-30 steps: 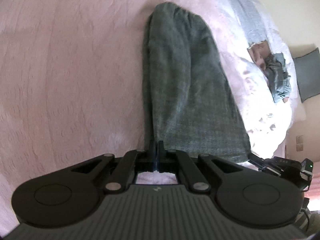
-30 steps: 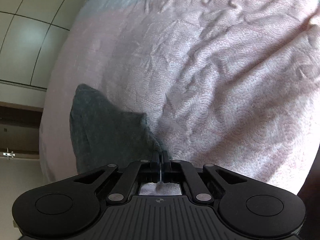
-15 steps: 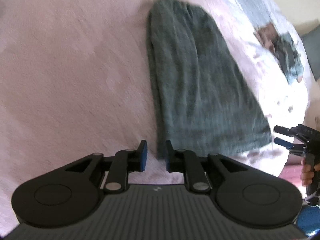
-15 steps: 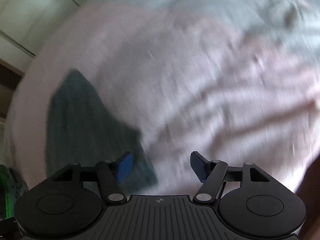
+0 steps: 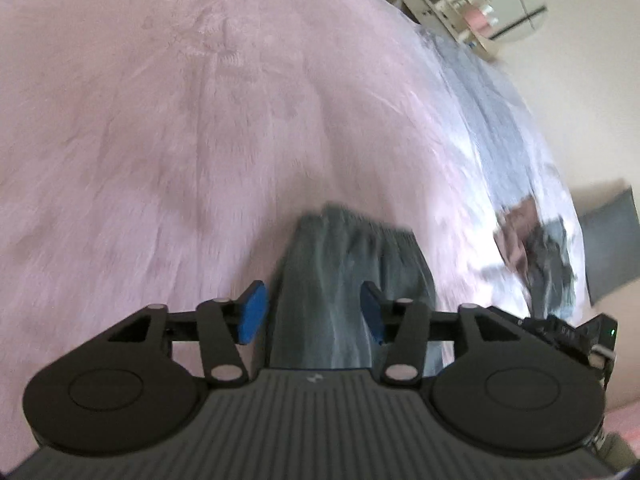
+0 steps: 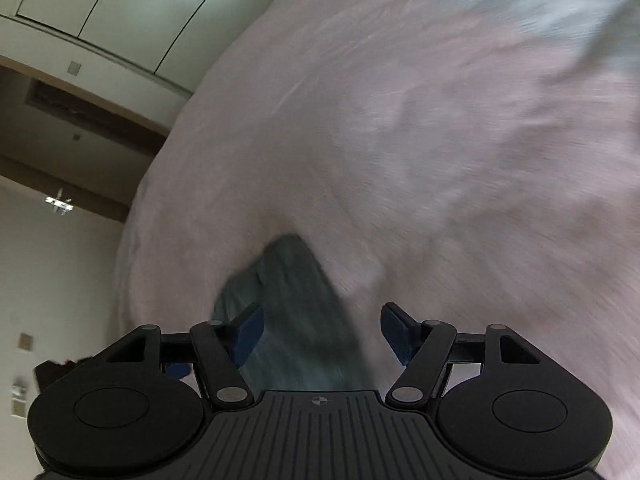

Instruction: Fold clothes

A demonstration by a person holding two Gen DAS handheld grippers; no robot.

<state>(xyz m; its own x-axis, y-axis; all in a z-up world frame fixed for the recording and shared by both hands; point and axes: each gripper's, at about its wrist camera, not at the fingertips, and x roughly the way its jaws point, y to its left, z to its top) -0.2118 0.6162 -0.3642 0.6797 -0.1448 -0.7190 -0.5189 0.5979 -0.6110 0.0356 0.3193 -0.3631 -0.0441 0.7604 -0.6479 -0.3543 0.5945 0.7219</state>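
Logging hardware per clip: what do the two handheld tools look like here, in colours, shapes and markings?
Both are matte black. The left tool and right tool each have two linkage fingers with blue pads, silver pivot pins, round disc housings either side and a ribbed centre plate. The right plate carries a small crosshair mark.

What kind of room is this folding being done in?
Most likely a bedroom: the grey-green garment lies on a wide pink bedspread, a dark pillow sits at the bed's far edge, and white paneled cupboard doors stand beyond.
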